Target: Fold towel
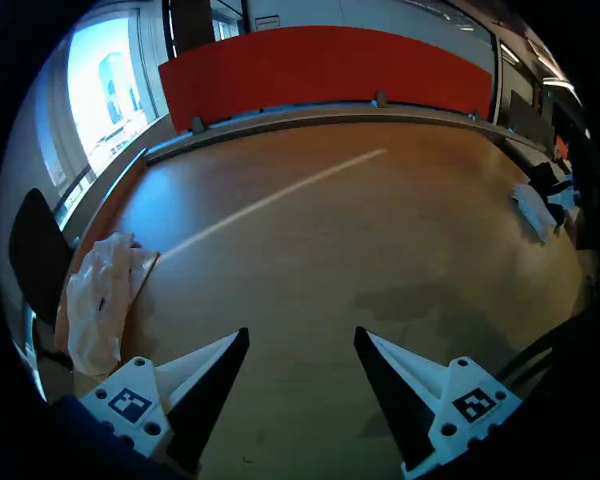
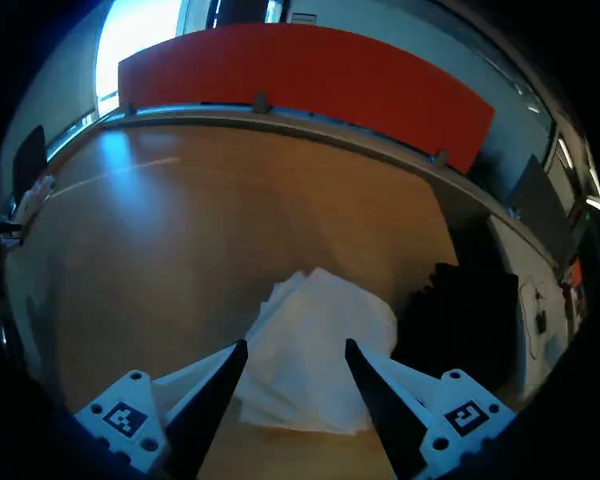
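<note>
Two grippers, fingers spread wide, holding nothing. Right gripper (image 2: 294,344): aimed low at the white towel (image 2: 324,312), heaped in loose layers on the wooden table (image 2: 180,224), probably lining up a pinch. Left gripper (image 1: 301,330): parked over bare wood, well apart, probably awaiting a corner.

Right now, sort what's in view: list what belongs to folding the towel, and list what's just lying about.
For the job:
- white towel, lying in layers on the wooden table
- right gripper, open, pointed at the towel
- left gripper, open over bare tabletop

Lying about:
- crumpled white material at the table's edge
- dark chair back
- red divider panel
</note>
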`<action>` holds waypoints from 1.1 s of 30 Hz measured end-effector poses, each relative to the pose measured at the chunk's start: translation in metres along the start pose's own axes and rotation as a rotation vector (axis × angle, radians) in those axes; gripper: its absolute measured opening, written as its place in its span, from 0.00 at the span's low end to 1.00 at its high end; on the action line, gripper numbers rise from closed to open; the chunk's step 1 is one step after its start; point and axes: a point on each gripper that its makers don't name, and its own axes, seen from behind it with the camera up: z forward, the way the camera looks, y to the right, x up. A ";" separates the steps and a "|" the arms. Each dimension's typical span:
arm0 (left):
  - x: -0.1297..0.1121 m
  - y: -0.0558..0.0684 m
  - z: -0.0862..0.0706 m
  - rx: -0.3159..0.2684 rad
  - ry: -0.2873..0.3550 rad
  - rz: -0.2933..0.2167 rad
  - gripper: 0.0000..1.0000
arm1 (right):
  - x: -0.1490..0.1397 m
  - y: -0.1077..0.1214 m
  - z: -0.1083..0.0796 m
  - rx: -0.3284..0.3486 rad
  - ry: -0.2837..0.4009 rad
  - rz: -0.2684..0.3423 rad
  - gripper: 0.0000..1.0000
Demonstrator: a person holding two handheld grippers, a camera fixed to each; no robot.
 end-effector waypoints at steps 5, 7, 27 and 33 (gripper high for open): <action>-0.004 -0.002 -0.002 0.005 -0.004 -0.006 0.98 | 0.002 -0.016 0.006 0.026 0.001 -0.010 0.94; -0.006 -0.003 -0.002 0.007 -0.004 -0.008 0.98 | 0.002 -0.020 0.008 0.033 0.000 -0.016 0.94; -0.023 -0.016 -0.008 0.032 -0.021 -0.032 0.98 | -0.025 -0.043 0.032 0.054 -0.061 -0.064 0.68; -0.026 -0.016 -0.007 0.032 -0.024 -0.033 0.98 | -0.030 -0.045 0.034 0.058 -0.076 -0.071 0.47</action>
